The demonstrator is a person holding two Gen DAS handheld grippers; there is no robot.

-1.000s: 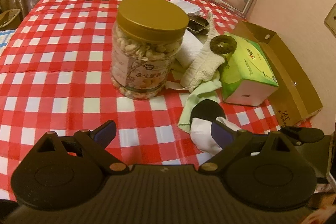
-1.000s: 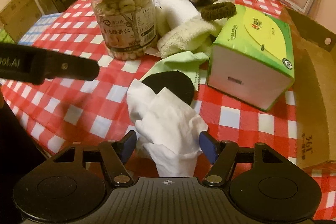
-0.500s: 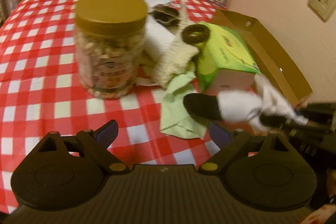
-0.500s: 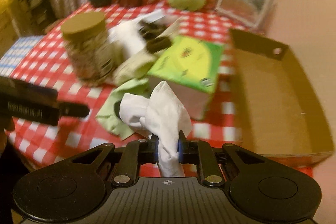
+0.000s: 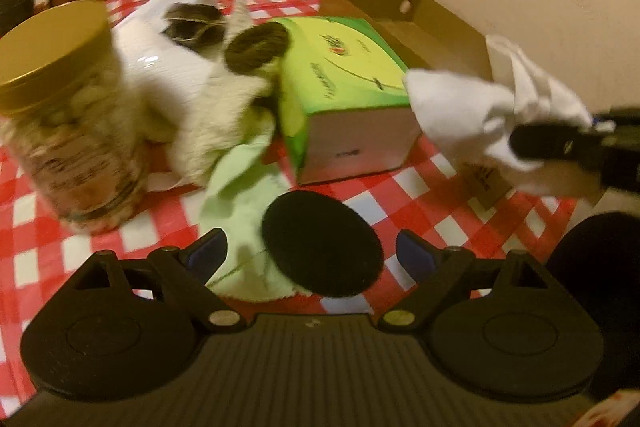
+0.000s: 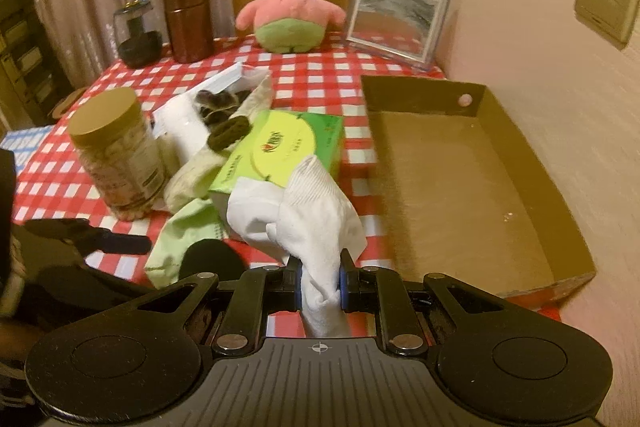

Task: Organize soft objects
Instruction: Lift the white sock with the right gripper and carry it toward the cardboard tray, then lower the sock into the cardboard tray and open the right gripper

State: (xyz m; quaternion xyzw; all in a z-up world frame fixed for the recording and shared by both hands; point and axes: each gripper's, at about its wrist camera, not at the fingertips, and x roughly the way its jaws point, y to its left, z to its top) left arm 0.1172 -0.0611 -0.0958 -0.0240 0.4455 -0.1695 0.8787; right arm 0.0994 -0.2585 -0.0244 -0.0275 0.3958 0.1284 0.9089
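- Right tool (image 6: 320, 285) is what I'm steering with: its jaws have closed within the last second and are now clamped on a white sock (image 6: 304, 211), which hangs clear of the desk (image 6: 320, 75), just short of the near corner of the cardboard tray (image 6: 472, 195).
- To do this well I'd carry the sock across over the tray's bare floor, lower it past the wall, and only then let go, so it doesn't drape over the rim.
- I'd also keep it clear of the green tissue box (image 6: 288, 143) just beside the tray.
- Left tool (image 5: 312, 255) has its jaws wide apart and holds nothing; it hovers over a black round pad (image 5: 320, 243) lying on a pale green cloth (image 5: 240, 195), near the nut jar (image 5: 72, 115).
- Both look like the next soft things to collect.
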